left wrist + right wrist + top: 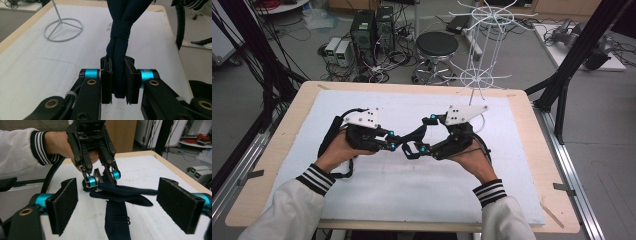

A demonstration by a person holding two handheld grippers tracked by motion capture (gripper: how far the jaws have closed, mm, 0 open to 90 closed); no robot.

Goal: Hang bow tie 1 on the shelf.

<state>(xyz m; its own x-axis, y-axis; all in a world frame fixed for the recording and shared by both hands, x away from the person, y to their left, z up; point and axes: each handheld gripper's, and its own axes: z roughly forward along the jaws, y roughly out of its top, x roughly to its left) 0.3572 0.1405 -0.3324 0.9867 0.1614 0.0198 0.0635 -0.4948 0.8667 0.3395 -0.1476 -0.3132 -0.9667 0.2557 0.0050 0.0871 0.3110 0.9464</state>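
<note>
Left claw (117, 80) pinching dark cloth (121, 35), wire stand (63, 29) behind

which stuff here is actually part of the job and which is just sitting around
Part of the job:
- dark blue cloth strip, knotted partway along
- left hand-held gripper, shut on the cloth strip
- right hand-held gripper, jaws wide apart, the cloth strip between them untouched

Just sitting around:
- white wire rack at the table's far edge
- black stool on the floor
- computer towers
</note>
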